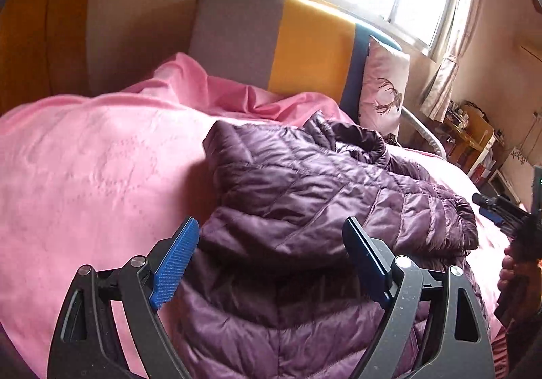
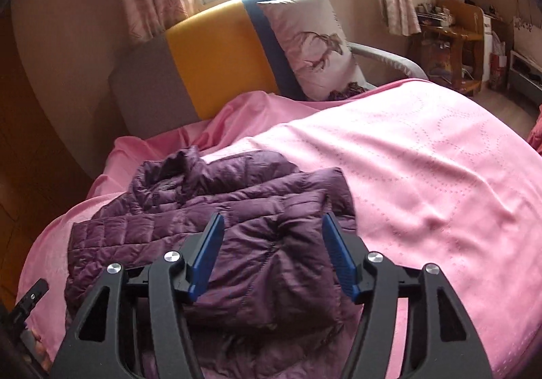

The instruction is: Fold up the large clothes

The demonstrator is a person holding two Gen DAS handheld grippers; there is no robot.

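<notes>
On the bed covered with a pink embossed sheet [image 2: 423, 155], a quilted purple down jacket [image 1: 305, 196] is laid in a partly folded heap, its collar turned toward the grey, yellow and blue headboard [image 1: 305, 54]. The left tongs [image 1: 271, 264] are spread wide above the jacket's near fold, nothing being held between them. The right tongs [image 2: 271, 253] are likewise opened wide over a bunched part of the jacket. A white deer-print pillow [image 2: 315, 40] is propped against the headboard.
</notes>
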